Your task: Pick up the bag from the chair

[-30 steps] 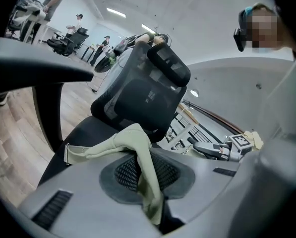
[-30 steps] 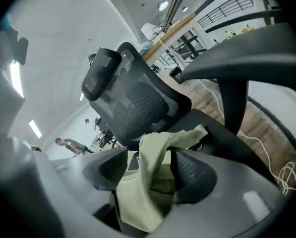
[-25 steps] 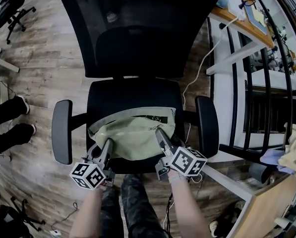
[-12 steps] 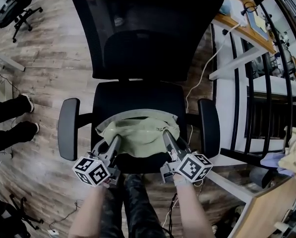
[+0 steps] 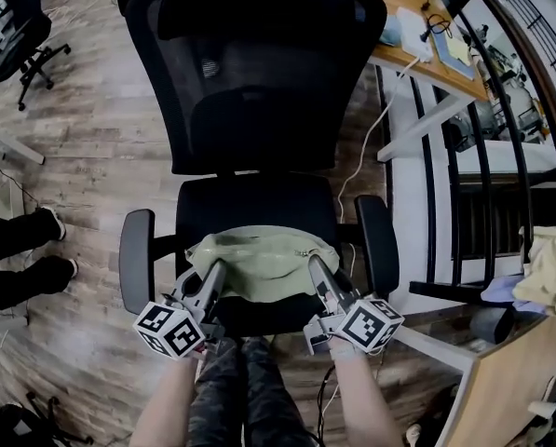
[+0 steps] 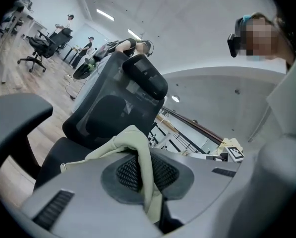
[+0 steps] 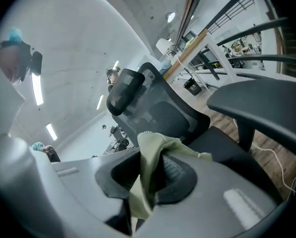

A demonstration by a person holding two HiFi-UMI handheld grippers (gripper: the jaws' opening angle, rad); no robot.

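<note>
right gripper [image 5: 313, 265] has just been closing and now pinches the bag [image 5: 262, 259], left gripper [image 5: 214, 271] is already tight on it, and the bag's near edge lifts off the chair [image 5: 259, 198] front, so the pickup's started

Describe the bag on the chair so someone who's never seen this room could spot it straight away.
Find the big black mesh-backed office chair in the middle of the wooden floor. At the front of its seat, between the two armrests, is a crumpled, pale olive-green fabric bag. It is the only light, soft thing on the all-black chair.
</note>
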